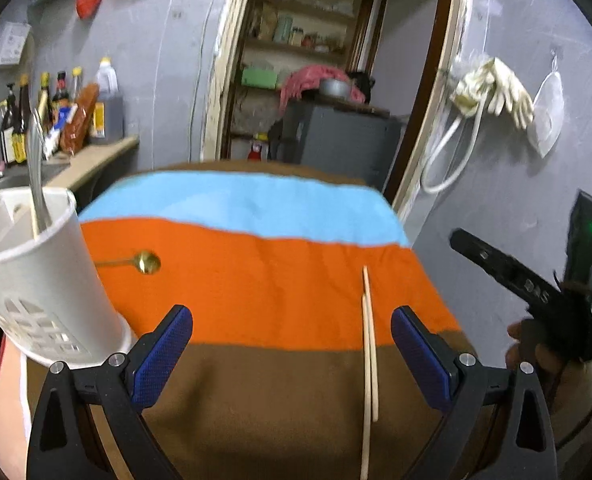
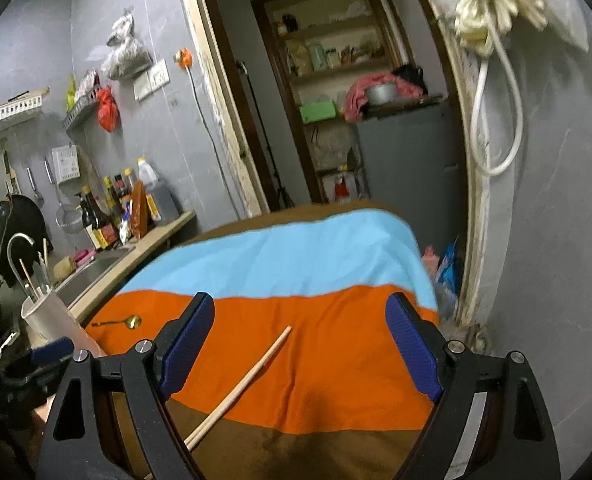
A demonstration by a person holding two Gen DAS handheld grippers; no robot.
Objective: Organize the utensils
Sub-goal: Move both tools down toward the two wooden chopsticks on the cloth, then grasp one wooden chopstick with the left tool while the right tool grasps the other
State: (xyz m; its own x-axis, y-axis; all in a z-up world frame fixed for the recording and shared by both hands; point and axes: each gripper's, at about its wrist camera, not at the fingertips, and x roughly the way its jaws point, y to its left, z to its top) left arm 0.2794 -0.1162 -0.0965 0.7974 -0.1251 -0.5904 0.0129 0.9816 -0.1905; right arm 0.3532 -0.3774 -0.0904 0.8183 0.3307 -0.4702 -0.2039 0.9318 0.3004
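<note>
The left gripper (image 1: 292, 354) is wide apart and holds nothing; the right gripper (image 2: 299, 344) is wide apart and empty too. Two chopsticks (image 1: 369, 364) lie side by side on the striped cloth (image 1: 256, 280); a gold spoon (image 1: 146, 262) lies near the white holder (image 1: 44, 280), which has a silver utensil (image 1: 36, 176) standing in it.

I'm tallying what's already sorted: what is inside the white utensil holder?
In the white utensil holder, one metal utensil handle stands up, with a thin wooden stick beside it. Their lower ends and anything deeper are hidden by the wall.
</note>
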